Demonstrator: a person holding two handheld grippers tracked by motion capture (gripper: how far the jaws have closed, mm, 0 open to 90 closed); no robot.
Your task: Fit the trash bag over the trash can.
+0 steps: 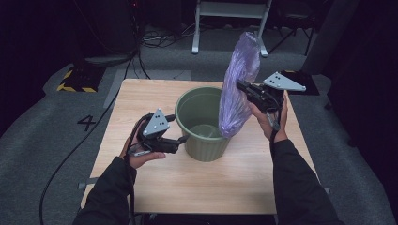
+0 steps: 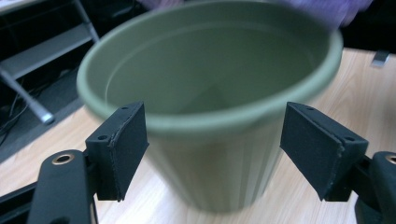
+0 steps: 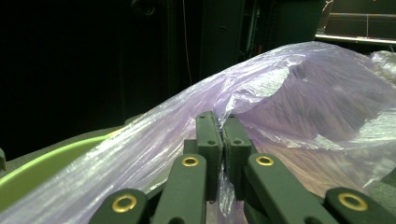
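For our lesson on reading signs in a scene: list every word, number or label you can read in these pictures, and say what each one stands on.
"4" – a dark numeral marked on the grey floor, left of the wooden table in the high view.
No readable text on the green bucket, the purple plastic bag, the left gripper or the right gripper.
The yellow-and-black striped base on the floor carries a hazard pattern, no words.

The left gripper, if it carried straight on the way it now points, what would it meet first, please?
Most likely the green bucket: the left gripper points at its side wall, jaws open on either side just below the rim. The remaining gap is hard to judge.
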